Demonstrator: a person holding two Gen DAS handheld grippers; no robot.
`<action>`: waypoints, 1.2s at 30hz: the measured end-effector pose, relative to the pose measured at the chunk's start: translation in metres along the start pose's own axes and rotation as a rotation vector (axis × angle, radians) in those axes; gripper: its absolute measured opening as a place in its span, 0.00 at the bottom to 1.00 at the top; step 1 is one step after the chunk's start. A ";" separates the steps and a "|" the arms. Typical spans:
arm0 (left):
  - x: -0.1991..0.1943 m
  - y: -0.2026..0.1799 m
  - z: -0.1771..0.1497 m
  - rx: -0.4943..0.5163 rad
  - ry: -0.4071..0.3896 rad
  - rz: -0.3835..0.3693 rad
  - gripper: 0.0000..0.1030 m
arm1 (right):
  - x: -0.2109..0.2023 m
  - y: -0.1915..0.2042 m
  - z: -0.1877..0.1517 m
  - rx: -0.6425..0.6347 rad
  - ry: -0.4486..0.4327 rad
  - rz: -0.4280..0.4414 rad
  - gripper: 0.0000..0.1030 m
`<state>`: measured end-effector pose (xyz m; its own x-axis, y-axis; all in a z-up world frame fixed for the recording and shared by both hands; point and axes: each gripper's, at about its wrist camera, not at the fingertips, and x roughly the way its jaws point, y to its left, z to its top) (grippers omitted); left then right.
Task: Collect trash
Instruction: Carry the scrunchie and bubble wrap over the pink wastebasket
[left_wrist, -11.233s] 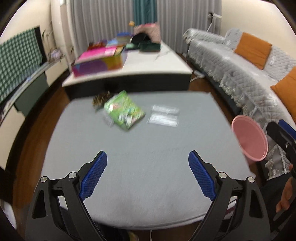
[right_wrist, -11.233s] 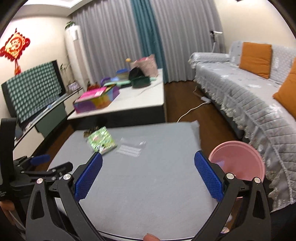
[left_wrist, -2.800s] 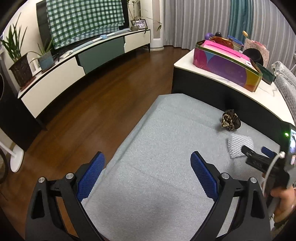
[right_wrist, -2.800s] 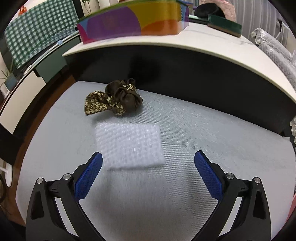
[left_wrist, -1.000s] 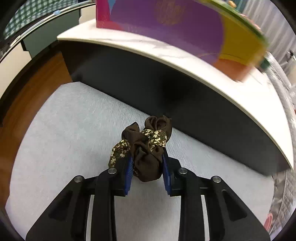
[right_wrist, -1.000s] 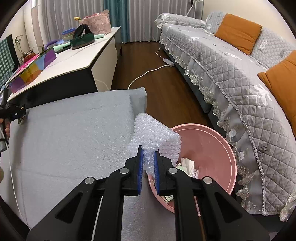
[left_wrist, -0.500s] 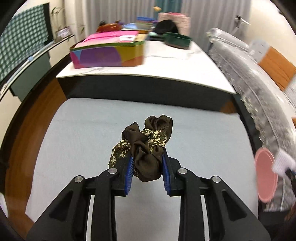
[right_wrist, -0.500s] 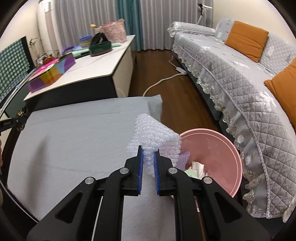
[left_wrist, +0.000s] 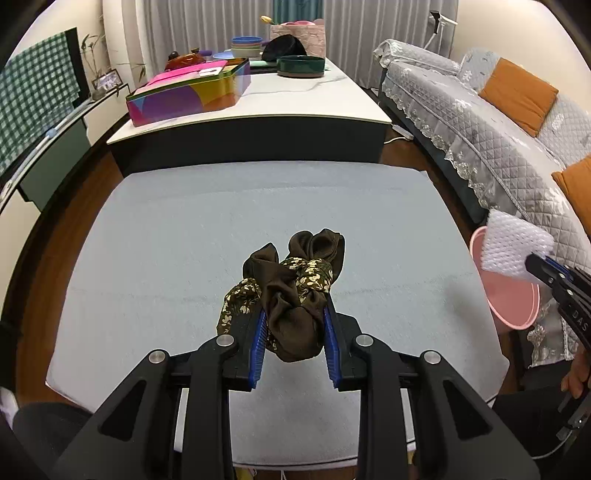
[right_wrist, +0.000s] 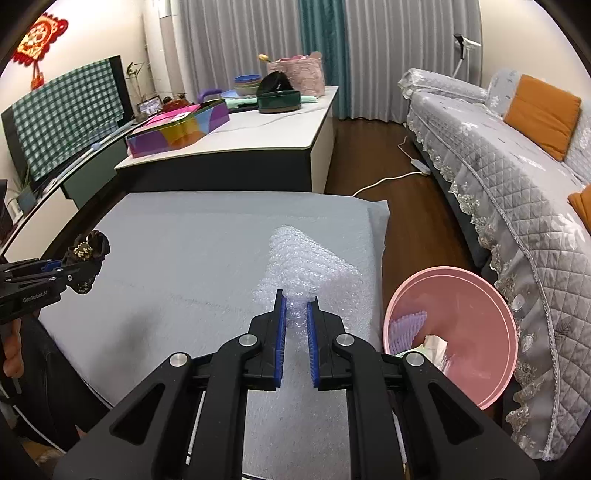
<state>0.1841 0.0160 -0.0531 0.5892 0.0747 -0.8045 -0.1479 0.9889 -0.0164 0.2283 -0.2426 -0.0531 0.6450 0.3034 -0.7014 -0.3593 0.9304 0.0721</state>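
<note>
right tool: I'm pinching the bubble wrap, just short of the pink bin.
left tool: I'm clamping the brown scrunchie above the counter.
bin: already holding some scraps.
left to do: I'm guessing just two drops.

- Dark brown fabric scrunchie — cream floral print on part of it
- Translucent white bubble wrap sheet
- Round pink plastic bin
- Pale grey padded table cover
- Blue ribbed gripper pads — black arms
</note>
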 end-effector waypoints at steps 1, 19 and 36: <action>-0.002 -0.002 -0.002 0.003 -0.002 0.001 0.26 | -0.001 0.000 -0.001 -0.003 0.001 0.001 0.11; -0.002 -0.037 -0.002 0.079 0.006 -0.008 0.26 | -0.014 -0.007 0.002 0.009 -0.032 0.007 0.11; 0.036 -0.197 0.059 0.316 0.032 -0.273 0.26 | -0.047 -0.126 0.005 0.331 -0.120 -0.297 0.11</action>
<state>0.2811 -0.1689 -0.0444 0.5468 -0.1950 -0.8142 0.2645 0.9629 -0.0529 0.2464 -0.3731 -0.0255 0.7680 0.0172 -0.6403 0.0754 0.9903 0.1170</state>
